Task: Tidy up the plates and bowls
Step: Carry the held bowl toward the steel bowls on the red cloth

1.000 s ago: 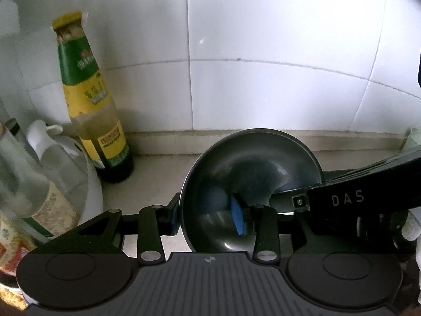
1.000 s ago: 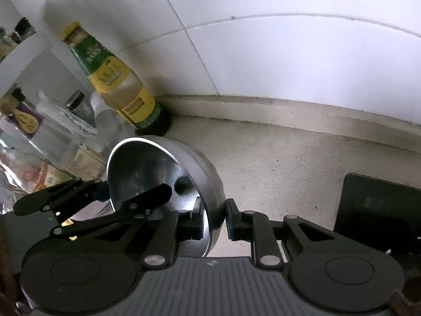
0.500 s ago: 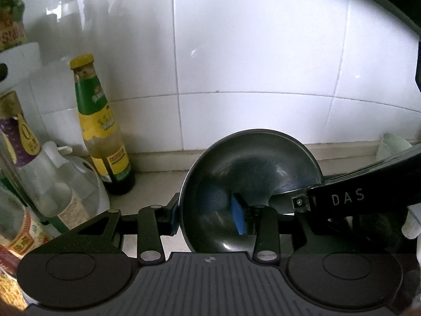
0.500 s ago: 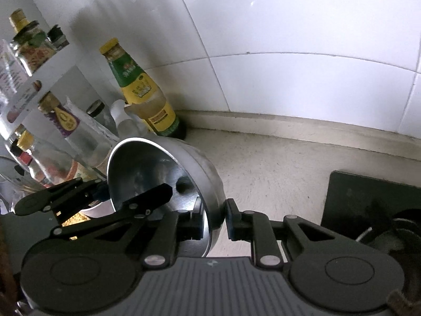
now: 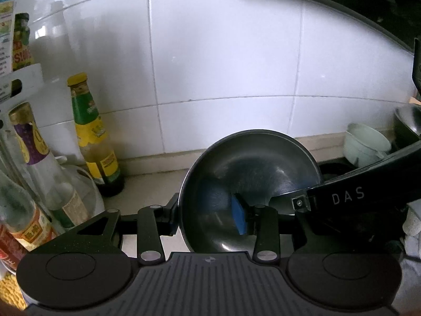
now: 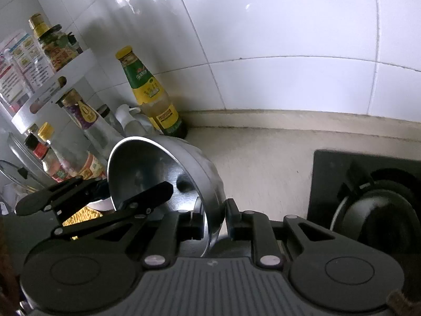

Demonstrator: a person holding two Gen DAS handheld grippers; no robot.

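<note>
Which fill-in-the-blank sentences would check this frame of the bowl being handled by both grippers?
1. The metal bowl is gripped by ____ grippers at once.
2. The right gripper clamps the bowl's ____.
3. The bottle with the yellow cap stands against the white ____ wall.
4. In the left wrist view, a white ____ lies tipped at the far right of the counter.

Missing words: two; rim; tiled; cup

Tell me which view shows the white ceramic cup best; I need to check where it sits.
The left wrist view. There the white ceramic cup shows whole, tilted, by the tiled wall at the right, behind the steel bowl. The right wrist view does not show it at all.
</note>
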